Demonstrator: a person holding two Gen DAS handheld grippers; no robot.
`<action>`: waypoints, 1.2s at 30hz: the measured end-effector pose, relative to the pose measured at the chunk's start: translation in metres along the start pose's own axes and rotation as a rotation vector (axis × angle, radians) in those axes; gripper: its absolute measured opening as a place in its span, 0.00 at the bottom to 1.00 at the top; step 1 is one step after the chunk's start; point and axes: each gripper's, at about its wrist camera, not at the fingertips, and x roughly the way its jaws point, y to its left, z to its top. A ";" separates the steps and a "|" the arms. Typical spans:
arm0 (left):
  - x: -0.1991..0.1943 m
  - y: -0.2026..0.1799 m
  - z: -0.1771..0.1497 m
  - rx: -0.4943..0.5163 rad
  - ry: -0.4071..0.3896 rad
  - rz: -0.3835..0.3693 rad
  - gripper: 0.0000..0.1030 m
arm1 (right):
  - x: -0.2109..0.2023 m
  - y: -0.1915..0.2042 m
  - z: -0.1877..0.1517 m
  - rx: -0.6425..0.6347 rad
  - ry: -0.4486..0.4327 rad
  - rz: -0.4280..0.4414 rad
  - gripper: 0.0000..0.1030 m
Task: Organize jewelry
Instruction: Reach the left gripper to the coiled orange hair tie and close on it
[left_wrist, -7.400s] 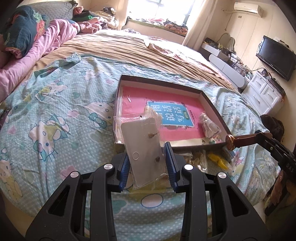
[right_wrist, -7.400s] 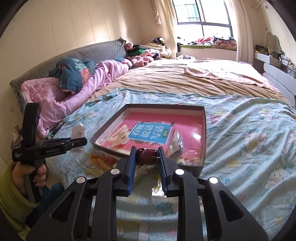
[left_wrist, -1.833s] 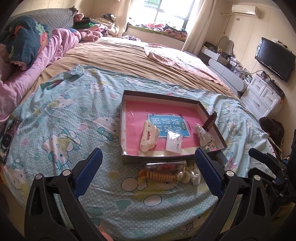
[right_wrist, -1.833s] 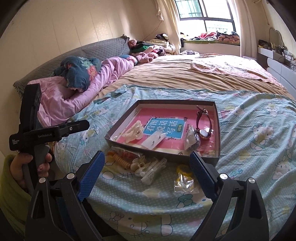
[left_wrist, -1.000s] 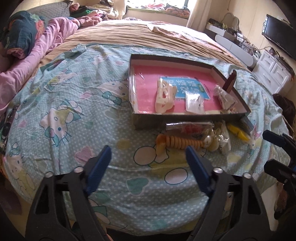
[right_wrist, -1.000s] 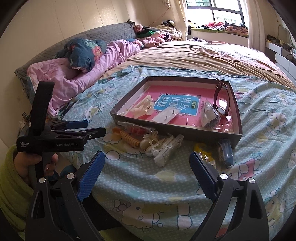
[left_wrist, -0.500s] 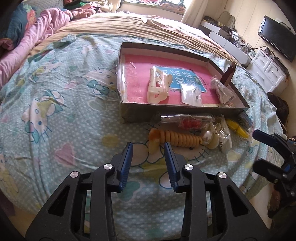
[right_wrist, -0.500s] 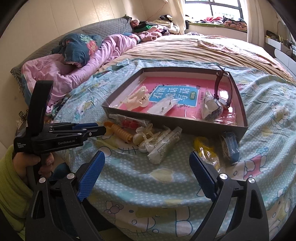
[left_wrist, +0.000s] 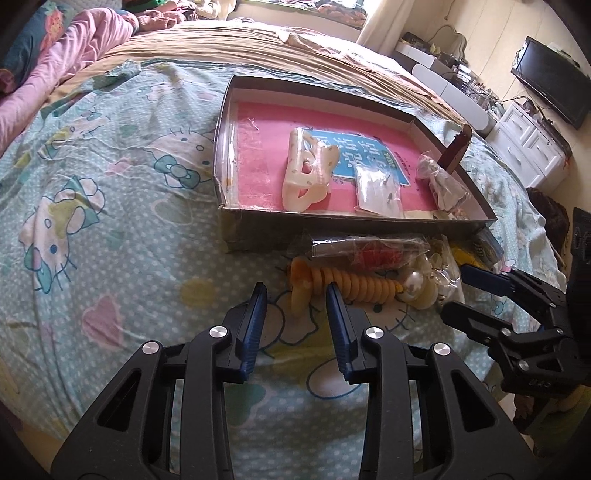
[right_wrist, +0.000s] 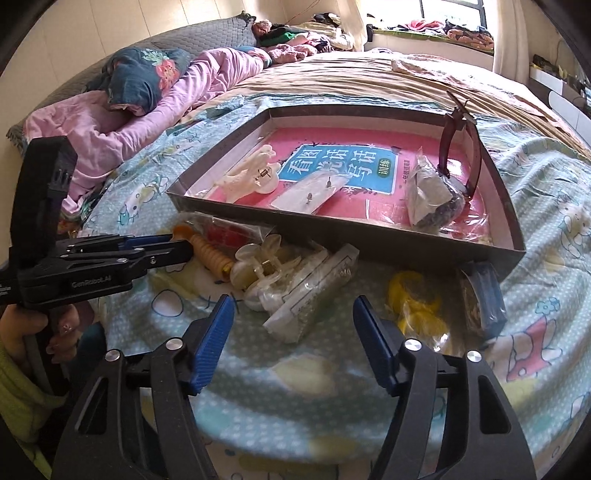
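Since half a second ago, your left gripper (left_wrist: 295, 295) has advanced; its narrowed fingers now flank the orange spiral hair tie's (left_wrist: 343, 284) near end, not yet clamped. At 12 o'clock: cardboard box (left_wrist: 332, 230) with cream hair claw (left_wrist: 308, 168), earring card (left_wrist: 378, 184), bagged jewelry (left_wrist: 443, 184), watch (right_wrist: 460, 147). Your right gripper (right_wrist: 293, 317), half-open and empty, hovers before the clear packet (right_wrist: 314, 291); yellow piece (right_wrist: 413, 306) at 1 o'clock.

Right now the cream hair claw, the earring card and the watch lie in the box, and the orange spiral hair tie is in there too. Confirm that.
Not quite. The orange spiral hair tie lies on the bedsheet outside the box, against its near wall, as the left wrist view shows. The cream hair claw, earring card and watch are in the box.
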 end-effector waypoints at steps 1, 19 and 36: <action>0.000 0.000 0.000 0.000 -0.001 -0.002 0.25 | 0.002 -0.001 0.001 0.002 0.002 0.003 0.58; -0.003 -0.005 -0.001 0.019 -0.013 -0.012 0.06 | -0.025 -0.006 -0.014 -0.007 -0.041 0.042 0.28; -0.056 -0.009 0.005 0.052 -0.143 0.070 0.06 | -0.057 0.005 -0.007 -0.042 -0.101 0.050 0.28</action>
